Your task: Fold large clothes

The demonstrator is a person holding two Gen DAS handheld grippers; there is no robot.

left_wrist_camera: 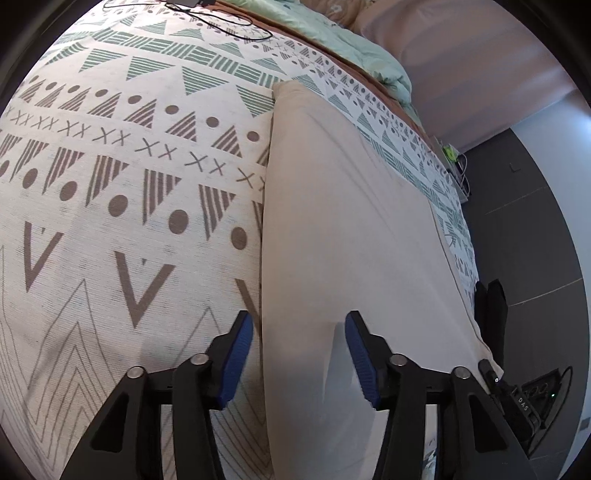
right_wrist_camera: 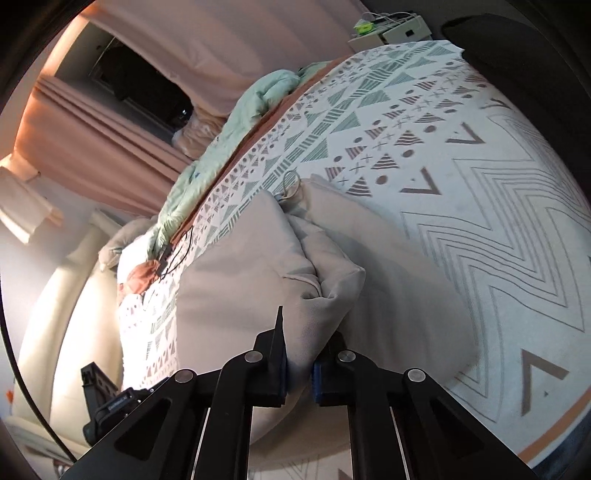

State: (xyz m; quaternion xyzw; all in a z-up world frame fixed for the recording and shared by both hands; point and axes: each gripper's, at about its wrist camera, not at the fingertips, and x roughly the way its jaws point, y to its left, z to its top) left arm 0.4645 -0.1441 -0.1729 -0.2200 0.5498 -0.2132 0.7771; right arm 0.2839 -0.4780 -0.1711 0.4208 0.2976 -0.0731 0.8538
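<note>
A large beige garment lies flat in a long strip on the patterned bedspread. My left gripper hovers open over its near end, with the left blue pad above the garment's edge and the other pad above the cloth. In the right wrist view the same beige garment is bunched and lifted. My right gripper is shut on a thick fold of it, raised above the bedspread. A drawstring loop shows at its far end.
A mint quilt and pink curtains lie along the bed's far side. Black cables rest on the bedspread. A bedside unit with small items stands past the bed. Dark floor runs beside it.
</note>
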